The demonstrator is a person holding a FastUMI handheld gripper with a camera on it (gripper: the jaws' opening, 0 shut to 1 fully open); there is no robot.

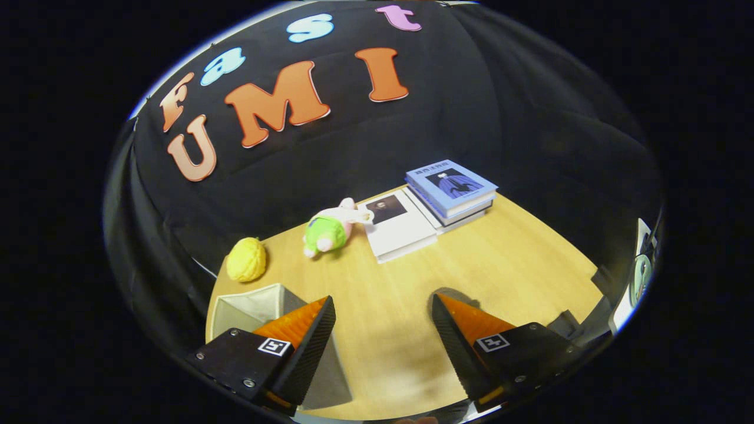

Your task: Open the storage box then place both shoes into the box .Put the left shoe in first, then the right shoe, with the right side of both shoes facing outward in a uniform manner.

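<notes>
The gripper [383,312] hangs with its jaws spread wide over bare table [518,265], nothing between them. The box [250,306] sits open-topped under and just behind the left finger [306,341]. Well beyond the fingers lie a yellow ball [246,259], a plush toy [330,229] and books [450,188].

On the table [500,265], the box [253,309] sits at the near left corner, the ball [246,259] behind it; the plush toy [330,229] lies mid-back, books [424,215] at the far corner.
</notes>
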